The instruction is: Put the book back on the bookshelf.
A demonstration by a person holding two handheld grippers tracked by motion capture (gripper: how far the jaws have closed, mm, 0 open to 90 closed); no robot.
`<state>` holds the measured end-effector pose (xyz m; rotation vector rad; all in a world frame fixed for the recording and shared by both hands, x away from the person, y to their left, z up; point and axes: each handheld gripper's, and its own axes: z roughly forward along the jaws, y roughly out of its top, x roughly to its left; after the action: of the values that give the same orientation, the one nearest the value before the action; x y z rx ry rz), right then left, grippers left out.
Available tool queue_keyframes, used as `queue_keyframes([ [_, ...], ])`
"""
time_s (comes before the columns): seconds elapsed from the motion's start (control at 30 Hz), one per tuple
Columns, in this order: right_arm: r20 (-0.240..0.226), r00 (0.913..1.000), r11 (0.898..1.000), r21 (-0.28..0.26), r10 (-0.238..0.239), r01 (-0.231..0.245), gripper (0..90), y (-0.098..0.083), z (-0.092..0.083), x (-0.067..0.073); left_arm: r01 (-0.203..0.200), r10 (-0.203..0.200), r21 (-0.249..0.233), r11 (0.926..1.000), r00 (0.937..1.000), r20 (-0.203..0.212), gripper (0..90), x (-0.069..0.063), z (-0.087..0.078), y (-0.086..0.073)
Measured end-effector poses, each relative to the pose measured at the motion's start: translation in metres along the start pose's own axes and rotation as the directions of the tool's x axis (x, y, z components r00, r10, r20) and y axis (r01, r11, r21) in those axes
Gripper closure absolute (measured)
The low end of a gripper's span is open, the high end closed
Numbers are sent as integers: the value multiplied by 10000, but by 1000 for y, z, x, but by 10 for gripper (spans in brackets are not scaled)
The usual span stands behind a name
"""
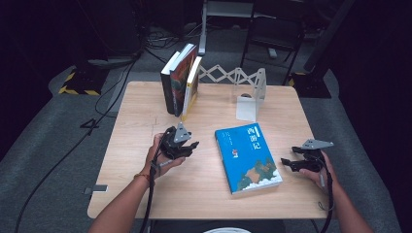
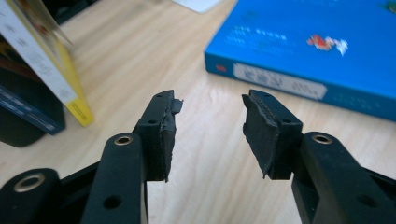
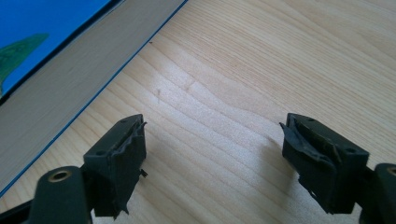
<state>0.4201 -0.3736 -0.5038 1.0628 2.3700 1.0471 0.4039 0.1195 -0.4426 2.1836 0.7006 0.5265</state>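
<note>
A blue hardcover book [image 1: 248, 158] lies flat near the middle of a pale wooden table [image 1: 204, 194], with bare woodgrain on both sides. The left gripper [image 1: 190, 145] sits just left of the book's spine, its jaws apart with nothing between them. The right gripper [image 1: 287, 163] rests beside the book's page edge, near the table's right edge, jaws spread wide. Three upright books [image 1: 180, 85] lean together at the far edge, beside a clear bookend [image 1: 251, 97].
</note>
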Motion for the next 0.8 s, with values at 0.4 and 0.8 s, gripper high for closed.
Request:
queue_keyframes([
  [0.4, 134, 9998, 9985, -528, 149, -142, 279, 11, -14, 3, -169, 54, 1070, 9941, 9943, 1068, 474, -35, 9, -39],
  [0.8, -1174, 9881, 9904, -1071, -993, 868, 266, 32, -29, 36, 227, -469, 1473, 9888, 9855, 1629, 405, -42, -1, -60],
])
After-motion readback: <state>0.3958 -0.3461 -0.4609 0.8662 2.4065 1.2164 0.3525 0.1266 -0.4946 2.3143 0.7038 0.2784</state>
